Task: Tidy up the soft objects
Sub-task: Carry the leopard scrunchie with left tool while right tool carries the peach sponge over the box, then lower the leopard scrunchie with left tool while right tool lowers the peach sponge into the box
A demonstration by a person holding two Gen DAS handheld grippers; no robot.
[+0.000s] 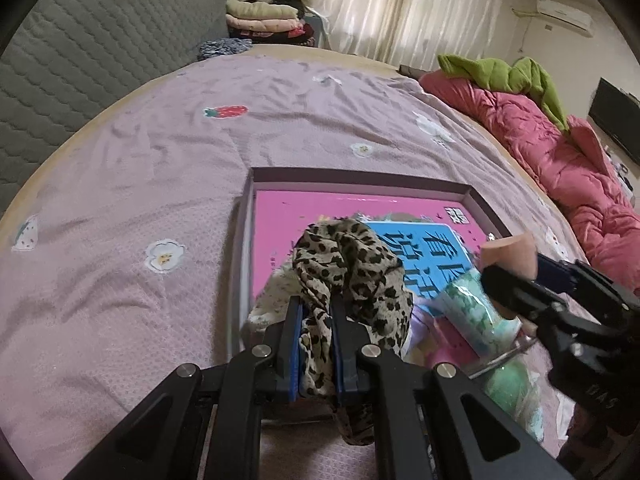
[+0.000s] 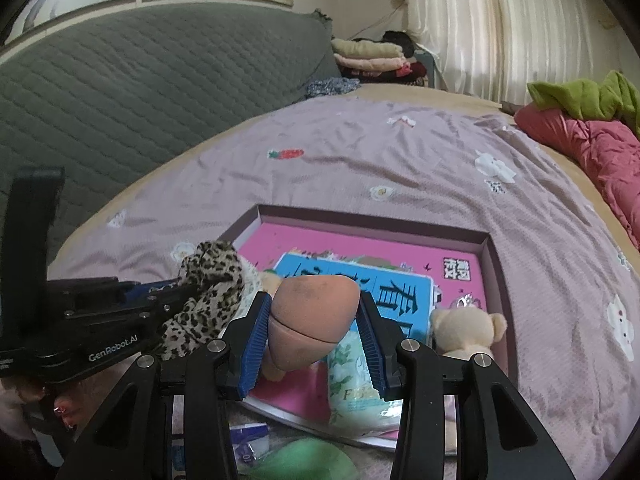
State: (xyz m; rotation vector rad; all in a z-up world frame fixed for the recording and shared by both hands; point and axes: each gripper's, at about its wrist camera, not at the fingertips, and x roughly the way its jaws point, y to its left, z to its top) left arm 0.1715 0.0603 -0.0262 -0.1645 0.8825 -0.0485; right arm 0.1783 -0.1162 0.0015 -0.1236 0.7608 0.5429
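Note:
My left gripper (image 1: 316, 312) is shut on a leopard-print cloth (image 1: 352, 264), held over the near left part of a shallow box (image 1: 256, 178) with a pink printed bottom. The cloth also shows in the right wrist view (image 2: 208, 284). My right gripper (image 2: 314, 316) is shut on a peach egg-shaped sponge (image 2: 312, 316), above the box's near edge; the sponge also shows in the left wrist view (image 1: 508, 250). In the box lie a small beige teddy bear (image 2: 466, 330) and a green floral tissue pack (image 2: 352, 380). The box (image 2: 494, 264) sits on the bed.
The bed has a mauve quilt (image 1: 160, 168) with a grey padded headboard (image 1: 80, 60) on the left. A pink duvet (image 1: 560, 160) and a green garment (image 1: 504, 74) lie along the right. Folded clothes (image 1: 264, 20) are stacked at the far end. A green fluffy item (image 2: 304, 460) lies near me.

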